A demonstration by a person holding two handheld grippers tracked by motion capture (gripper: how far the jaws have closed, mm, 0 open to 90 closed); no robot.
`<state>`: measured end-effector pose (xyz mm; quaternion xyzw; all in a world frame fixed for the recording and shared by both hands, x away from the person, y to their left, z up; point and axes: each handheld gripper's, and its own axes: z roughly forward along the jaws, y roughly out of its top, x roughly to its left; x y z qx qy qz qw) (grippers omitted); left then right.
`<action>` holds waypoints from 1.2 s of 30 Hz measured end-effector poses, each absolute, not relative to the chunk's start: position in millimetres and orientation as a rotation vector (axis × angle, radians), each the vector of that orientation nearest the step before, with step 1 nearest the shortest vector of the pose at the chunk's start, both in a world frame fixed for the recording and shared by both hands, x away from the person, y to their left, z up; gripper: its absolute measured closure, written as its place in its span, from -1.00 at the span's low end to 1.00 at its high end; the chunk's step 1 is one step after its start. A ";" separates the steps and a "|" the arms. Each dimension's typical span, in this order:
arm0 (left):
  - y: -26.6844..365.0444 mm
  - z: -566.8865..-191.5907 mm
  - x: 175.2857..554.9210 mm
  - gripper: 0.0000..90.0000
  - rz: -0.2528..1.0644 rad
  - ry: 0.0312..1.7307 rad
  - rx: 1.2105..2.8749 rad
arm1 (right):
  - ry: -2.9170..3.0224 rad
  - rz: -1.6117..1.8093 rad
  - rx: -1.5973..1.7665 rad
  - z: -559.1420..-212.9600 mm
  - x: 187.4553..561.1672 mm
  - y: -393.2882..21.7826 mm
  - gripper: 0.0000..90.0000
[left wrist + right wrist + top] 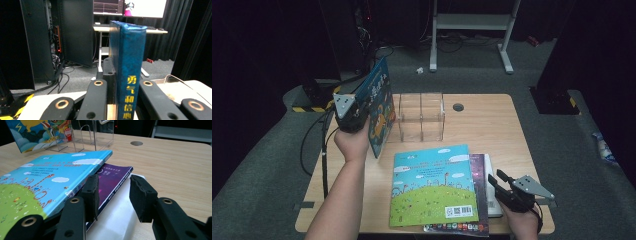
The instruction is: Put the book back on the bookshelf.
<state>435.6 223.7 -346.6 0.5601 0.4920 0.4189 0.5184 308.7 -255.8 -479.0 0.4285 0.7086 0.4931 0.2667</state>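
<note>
the room around us is dark: black curtains and tall black cabinets (75,32) ring the space, grey carpet (562,165) runs underneath, and a white metal frame stand (472,30) sits at twelve o'clock beyond the table. in the left gripper view a lit screen (130,7) glows above a pale desk (155,30) at the back, and loose cables (62,77) trail over the floor by an open rack.

the wooden table (492,125) is light and plain, with a small round cable hole (458,107) near its far edge. a clear plastic book rack (422,116) stands on it at about eleven o'clock from the table's middle.

toward six o'clock lies a stack of books. the sky-blue picture book (433,185) with a green hill lies flat on top, a dark purple book (481,172) pokes out beneath it at three o'clock, and a white book (491,190) lies under that.

the dark blue book (379,107) is off the table top at ten o'clock, held upright and tilted just beside the rack's left side. the left gripper (354,112) has its jaws clamped together on that book's spine edge; in its own view the spine (131,75), with yellow characters, rises straight between the black jaws.

the right gripper (494,182) rests at five o'clock by the stack's right edge. its jaws stand apart, pressing on nothing, with the purple and white books' edges lying between and below the pads (142,197).
</note>
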 end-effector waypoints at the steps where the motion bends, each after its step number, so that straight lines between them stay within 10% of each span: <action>1: 223.6 -346.7 436.0 0.85 1.006 1.180 1.341 | 1.913 1.332 1.160 -479.2 308.8 -255.9 0.32; 36: 229.3 -363.6 422.4 0.80 1.015 1.159 1.310 | 1.923 1.336 1.154 -480.1 308.8 -252.5 0.32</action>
